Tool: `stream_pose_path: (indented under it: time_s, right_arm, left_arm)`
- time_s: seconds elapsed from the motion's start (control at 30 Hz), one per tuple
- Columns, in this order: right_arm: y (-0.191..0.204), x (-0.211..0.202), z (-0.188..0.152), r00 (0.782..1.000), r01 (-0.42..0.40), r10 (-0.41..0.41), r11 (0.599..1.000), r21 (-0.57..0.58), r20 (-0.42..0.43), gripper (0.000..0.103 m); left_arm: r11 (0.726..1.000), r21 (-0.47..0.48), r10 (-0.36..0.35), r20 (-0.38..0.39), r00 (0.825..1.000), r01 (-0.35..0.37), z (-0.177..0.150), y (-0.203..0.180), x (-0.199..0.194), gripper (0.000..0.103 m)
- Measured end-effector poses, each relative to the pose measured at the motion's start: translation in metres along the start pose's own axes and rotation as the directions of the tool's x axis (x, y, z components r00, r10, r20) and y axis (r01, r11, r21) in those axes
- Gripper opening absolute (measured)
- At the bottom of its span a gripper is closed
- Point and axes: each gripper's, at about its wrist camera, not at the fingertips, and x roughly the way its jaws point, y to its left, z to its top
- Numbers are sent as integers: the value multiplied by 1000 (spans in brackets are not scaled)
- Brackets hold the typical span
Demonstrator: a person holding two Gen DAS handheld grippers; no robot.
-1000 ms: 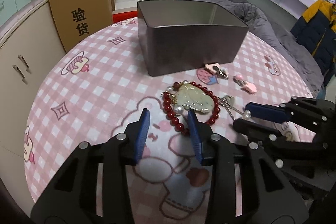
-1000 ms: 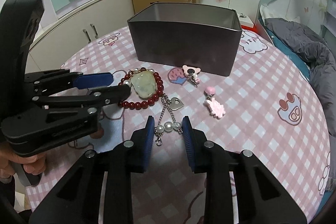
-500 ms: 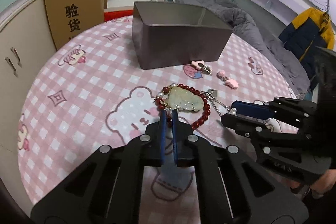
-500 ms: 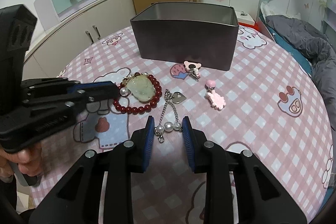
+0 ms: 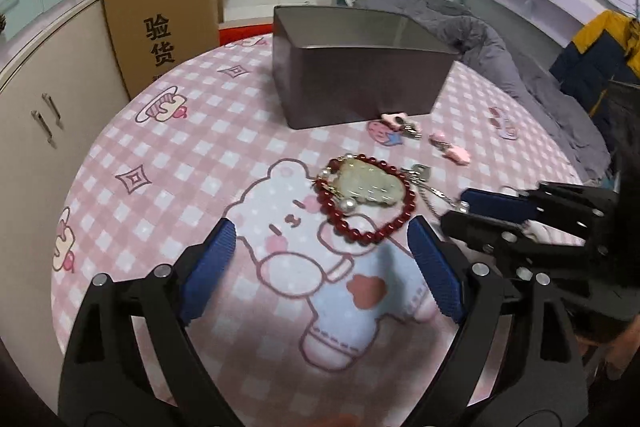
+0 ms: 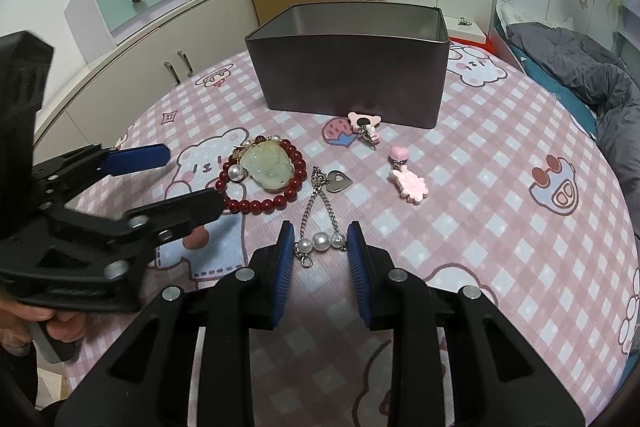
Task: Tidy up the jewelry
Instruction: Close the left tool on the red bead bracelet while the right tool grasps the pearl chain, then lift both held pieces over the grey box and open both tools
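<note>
The left gripper (image 5: 320,247) is spread wide and holds nothing; its blue pads sit low over the pink checked cloth (image 5: 192,131), just near of the red bracelet (image 5: 372,227). The bracelet lies flat with a pale green pendant (image 5: 370,183) inside its ring. The right gripper (image 6: 320,251) is also parted and empty, with the three pearls of a chain (image 6: 320,241) lying between its fingertips; whether the pads touch them cannot be told.

Only the right wrist view shows that chain whole, running to a silver heart charm (image 6: 339,181). In the left view the right gripper (image 5: 480,209) covers most of it. The right view also shows the left gripper (image 6: 168,179) from the side, one finger over the bracelet's near edge.

Both views show the grey tin (image 6: 352,67) open at the far side, with a pink clip (image 6: 364,121) before it and a second pink clip (image 6: 408,181) to the right.
</note>
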Motion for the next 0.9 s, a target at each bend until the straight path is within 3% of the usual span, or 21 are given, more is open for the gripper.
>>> stream_pose_path:
  time_s: [0.1,0.17,0.27,0.5,0.6,0.67,0.9]
  right_arm:
    - [-1,-1,-1,1000,-4,4,1000,4,1,25]
    - [0,-2,0,1000,-4,4,1000,4,0,25]
    - [-1,-2,0,1000,-5,5,1000,3,0,26]
    - [0,-2,-1,1000,-4,4,1000,2,-1,26]
    - [0,-1,0,1000,-4,4,1000,1,-2,26]
    - [-1,-1,-1,1000,-3,3,1000,1,-1,26]
    - [0,-7,2,1000,-4,4,1000,-3,13,25]
  left_arm:
    - [1000,-9,18,-17,1000,-18,2,0,9,76]
    - [1000,-4,-6,-5,1000,6,5,0,9,42]
    - [1000,13,2,-13,1000,-2,8,5,10,21]
    - [1000,20,-8,-24,1000,8,10,12,11,18]
    - [998,59,26,-21,999,-25,10,5,12,17]
    - [995,96,43,-17,999,-41,9,-2,12,7]
    - [996,46,-79,14,997,78,10,0,-9,7]
